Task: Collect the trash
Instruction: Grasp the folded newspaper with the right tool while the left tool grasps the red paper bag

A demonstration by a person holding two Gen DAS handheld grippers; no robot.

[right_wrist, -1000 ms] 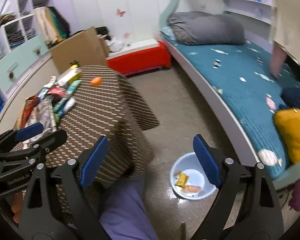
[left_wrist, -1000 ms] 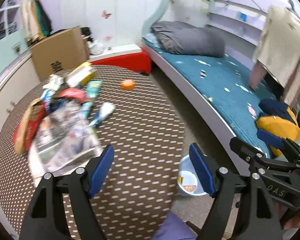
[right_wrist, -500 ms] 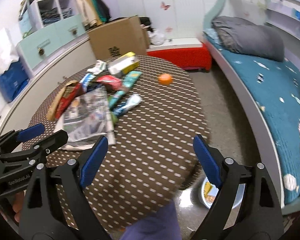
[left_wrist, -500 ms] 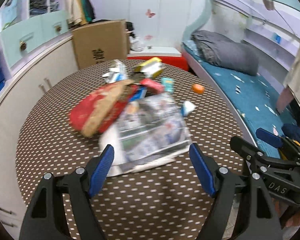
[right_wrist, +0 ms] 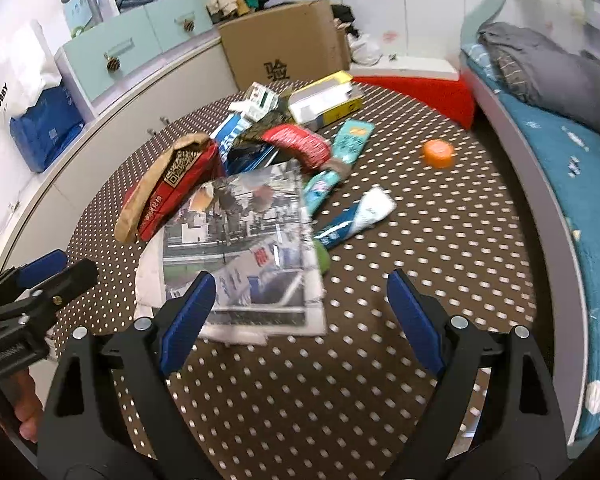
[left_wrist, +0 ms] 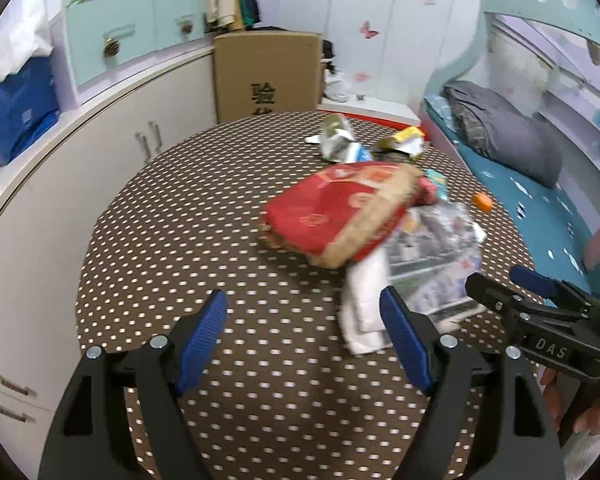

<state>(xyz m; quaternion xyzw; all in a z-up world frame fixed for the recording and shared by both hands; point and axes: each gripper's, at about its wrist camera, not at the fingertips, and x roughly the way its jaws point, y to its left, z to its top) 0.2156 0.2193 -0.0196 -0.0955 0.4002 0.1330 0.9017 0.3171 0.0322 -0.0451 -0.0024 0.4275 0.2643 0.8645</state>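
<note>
Trash heap mid-frame on the dotted table: printed sheet on top, red bag, orange cap upper right. Left gripper and right gripper gape wide, empty. Risk: the flat sheet slips a pinch (no raised edge), dragging wrappers off the edge.

Trash pile on table; bed right; box behind.
</note>
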